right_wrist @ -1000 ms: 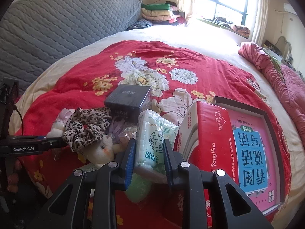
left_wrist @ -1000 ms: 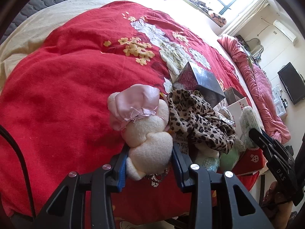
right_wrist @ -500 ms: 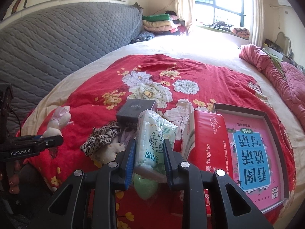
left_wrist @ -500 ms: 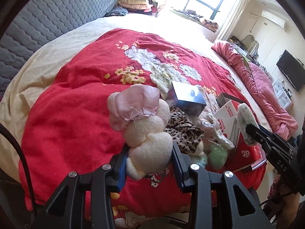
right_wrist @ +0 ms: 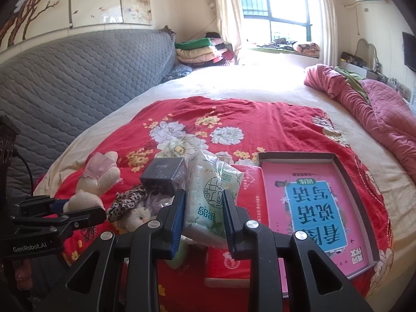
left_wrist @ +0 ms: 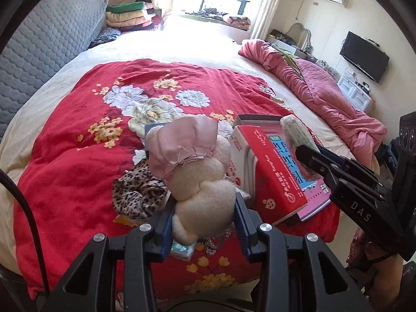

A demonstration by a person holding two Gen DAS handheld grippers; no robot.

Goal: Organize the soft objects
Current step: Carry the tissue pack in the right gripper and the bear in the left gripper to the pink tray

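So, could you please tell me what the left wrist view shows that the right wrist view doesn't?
Only the left wrist view shows the wall-mounted television and white drawers. Only the right wrist view shows the blossom wall panels and the small white plush beside the leopard-print cloth. Both show the left gripper shut on the cream plush toy, the right gripper shut on the tissue pack, and the red floral blanket.

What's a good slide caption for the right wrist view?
Right gripper clamps a tissue pack above the red floral blanket.
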